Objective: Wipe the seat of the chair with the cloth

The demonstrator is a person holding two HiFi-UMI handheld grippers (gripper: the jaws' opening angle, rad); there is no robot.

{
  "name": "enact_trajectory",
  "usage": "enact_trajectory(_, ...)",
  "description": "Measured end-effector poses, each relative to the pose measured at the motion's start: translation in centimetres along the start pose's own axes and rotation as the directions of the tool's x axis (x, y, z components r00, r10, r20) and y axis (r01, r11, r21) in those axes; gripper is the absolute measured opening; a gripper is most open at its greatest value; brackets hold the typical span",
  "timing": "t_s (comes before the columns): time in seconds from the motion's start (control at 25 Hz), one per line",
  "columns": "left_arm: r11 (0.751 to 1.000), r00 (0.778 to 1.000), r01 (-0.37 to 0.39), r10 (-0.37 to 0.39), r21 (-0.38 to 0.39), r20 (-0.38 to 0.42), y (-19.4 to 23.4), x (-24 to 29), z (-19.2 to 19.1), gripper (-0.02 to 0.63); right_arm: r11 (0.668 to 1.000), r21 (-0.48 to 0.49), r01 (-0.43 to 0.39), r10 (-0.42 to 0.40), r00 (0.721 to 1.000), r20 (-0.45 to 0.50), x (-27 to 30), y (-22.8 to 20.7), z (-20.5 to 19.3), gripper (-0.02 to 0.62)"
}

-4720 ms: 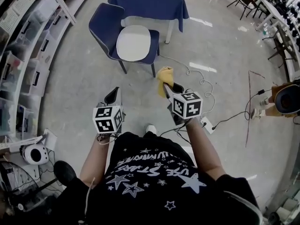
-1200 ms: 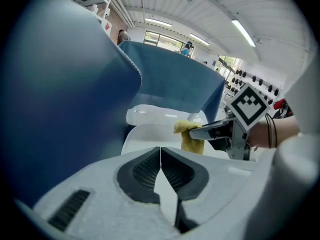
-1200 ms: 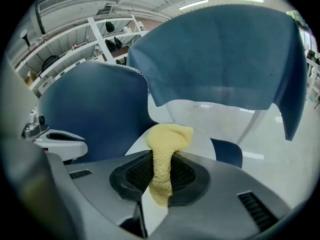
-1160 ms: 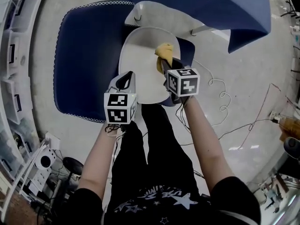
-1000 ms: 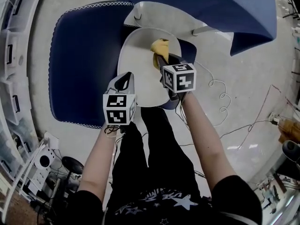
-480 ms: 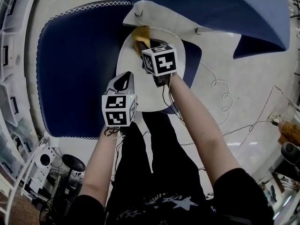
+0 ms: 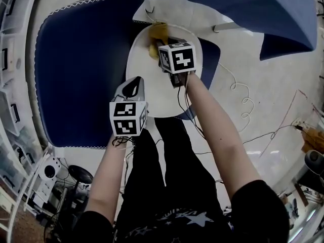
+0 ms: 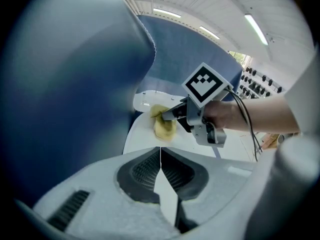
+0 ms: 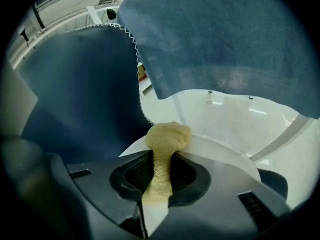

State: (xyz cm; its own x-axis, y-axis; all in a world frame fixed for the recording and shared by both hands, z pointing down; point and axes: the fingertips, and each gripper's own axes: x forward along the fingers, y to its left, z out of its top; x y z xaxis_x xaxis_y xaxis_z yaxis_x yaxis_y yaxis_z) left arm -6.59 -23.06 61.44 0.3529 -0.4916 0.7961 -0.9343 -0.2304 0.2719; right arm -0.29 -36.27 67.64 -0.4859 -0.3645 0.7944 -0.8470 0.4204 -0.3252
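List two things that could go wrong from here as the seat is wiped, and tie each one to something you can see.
1. The right gripper pinches the cloth into a narrow wad, so its hard jaws might scrape the seat instead of wiping it.
2. The wad sits at the seat's far edge, near the hanging blue tablecloth. A longer stroke that way could snag it.
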Motion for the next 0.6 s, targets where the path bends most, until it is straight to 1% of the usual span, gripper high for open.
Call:
enact_trajectory(0.32,0.999,1.0,0.02,-0.019,0.05,-0.006,-1.0,-0.6,0.0,0.02,0.991,0.04,0.125,-0.125,0.992,-0.015,-3.4,-4.9,-2.2,0.069)
enact_trajectory(0.6,0.996,0.999,0.044,-0.042,0.078,-0.017,-2.5,-0.6,-0.5,0.02,0.975,0.078,0.206,-0.205,0.979,-0.018,-6.7,-8.2,-5.1,0.071)
